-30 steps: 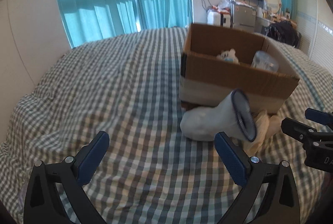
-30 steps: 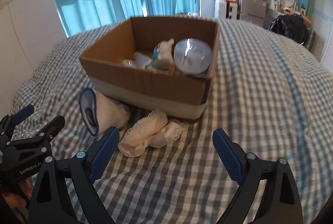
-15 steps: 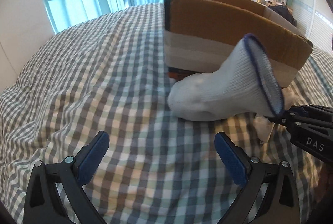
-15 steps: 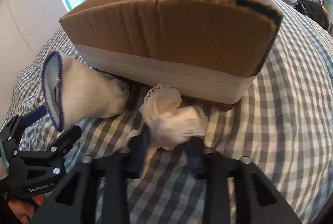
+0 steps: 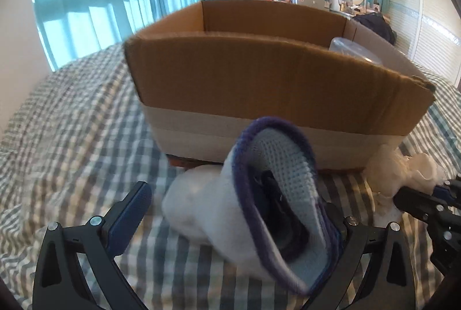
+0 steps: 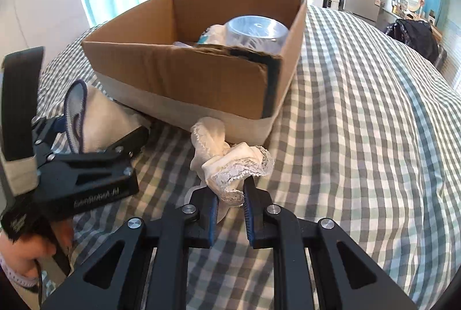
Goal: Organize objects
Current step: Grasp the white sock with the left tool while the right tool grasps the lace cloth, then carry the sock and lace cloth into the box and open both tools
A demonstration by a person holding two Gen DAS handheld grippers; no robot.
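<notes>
A bedroom, with teal curtains across a bright window and a bed (image 6: 360,96) under a grey-and-white checked cover, carries everything here. On that cover, touching the near wall of a cardboard box (image 6: 184,79), lie two soft items. The lace-trimmed white socks (image 6: 230,163), a crumpled bundle, are pinched between the closed fingers of the right tool (image 6: 229,204), gripped low on the bundle so the rest flops forward toward the box; they look barely raised off the cover, if at all. The white sock with a purple cuff (image 5: 259,203) sits just left of them, its open mouth turned toward the left tool (image 5: 230,212). That tool's jaws stand wide apart, and its right finger appears to have slipped inside the cuff while the left one stays outside, presumably to pinch the cuff wall; nothing is gripped yet.

The box already holds a clear plastic container (image 6: 256,32) and some pale items behind it, so it seems the destination. Its near wall rises right in front of both tools, so each sock would need lifting over the rim. The two tools sit close together, which could crowd that lift.
</notes>
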